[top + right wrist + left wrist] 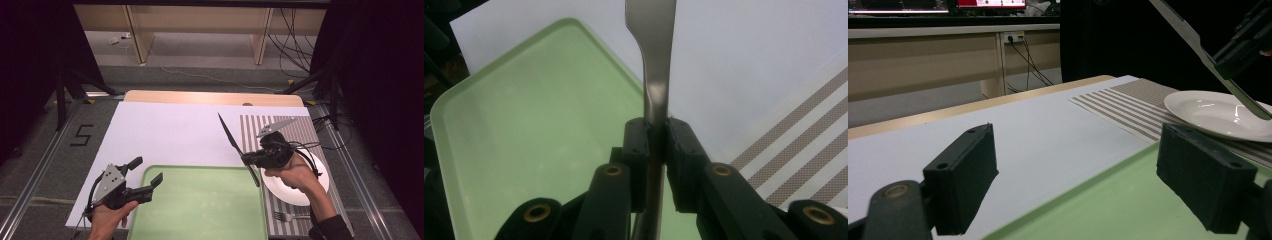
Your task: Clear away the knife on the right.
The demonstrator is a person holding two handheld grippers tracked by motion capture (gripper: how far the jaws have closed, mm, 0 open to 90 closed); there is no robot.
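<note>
the right gripper is clamped on a table knife, its 2 pads pinching the flat steel near the handle. in the high view the knife slants from a pointed tip at 11 o'clock down to the handle end at 5 o'clock, above the right edge of the green tray. the right gripper view adds what that view lacks: the smooth, dull-shining blade rising straight between the black jaws, over the tray's rounded corner and the white sheet.

the left gripper stands wide open with nothing between its blocky black pads. its own view shows the glossy white plate at 2 o'clock, shallow and round, on a placemat striped brown and white, with the knife crossing above it.

the high view alone shows a fork at 6 o'clock of the plate. the left hand grips from below at the tray's left side; the right hand is over the plate, wrist bent, gripper pointing to 9 o'clock.
</note>
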